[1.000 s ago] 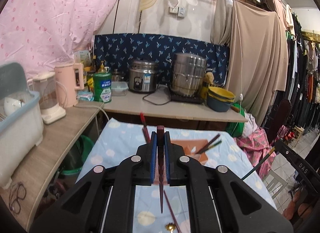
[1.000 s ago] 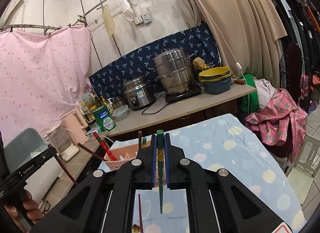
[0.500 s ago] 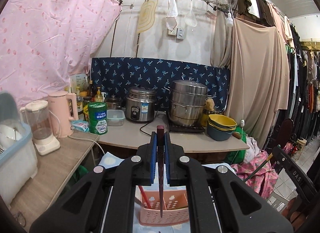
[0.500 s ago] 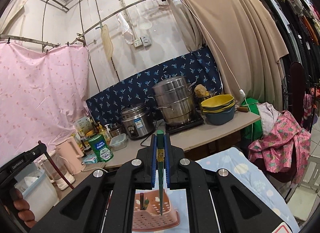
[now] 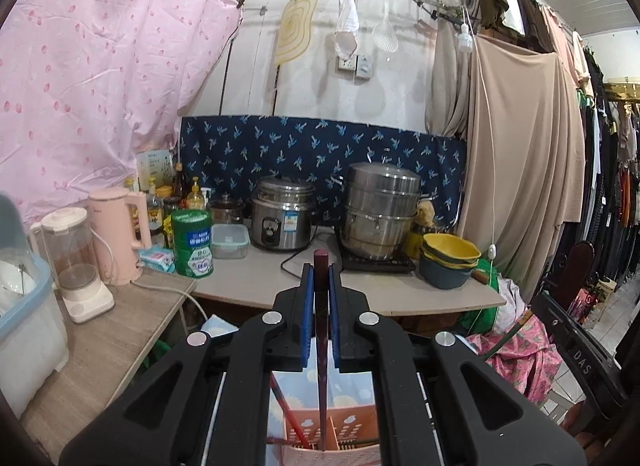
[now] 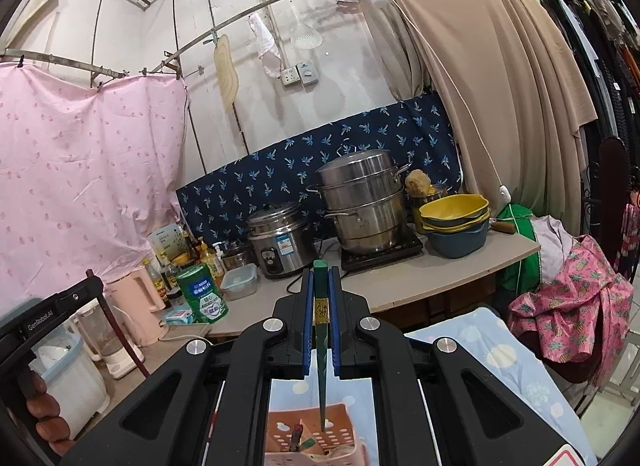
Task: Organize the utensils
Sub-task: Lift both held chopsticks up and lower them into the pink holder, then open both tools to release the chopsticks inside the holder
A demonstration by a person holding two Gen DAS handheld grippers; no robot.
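Both tongs have risen and swung forward since a second ago: the blue spotted cloth that filled the lower view then is now mostly hidden, and the pink holder sits right under each pair of tips.

The left tongs (image 5: 319, 322) are clamped on a dark red chopstick (image 5: 321, 346), which hangs point down with its tip at the rim of the pink holder (image 5: 352, 432), close to the divider between two compartments. A red utensil (image 5: 289, 414) already leans in the left compartment.

The right tongs (image 6: 321, 326) are shut on a green chopstick (image 6: 321, 346) with a gold band, also point down, its tip over the holder (image 6: 340, 424). I cannot tell which compartment it is aimed at.

At the left edge of the right view, a hand (image 6: 40, 410) grips the handle of the other tool.

Judging from this, the risks are in the drop. The dark red tip looks close to the divider, so it could catch on the wall and tip out onto the cloth when let go. The two sticks hang over one small holder, so they may knock each other or the utensils already inside. The holder looks light and stands on soft cloth, so a sideways push from either stick could slide or topple it.
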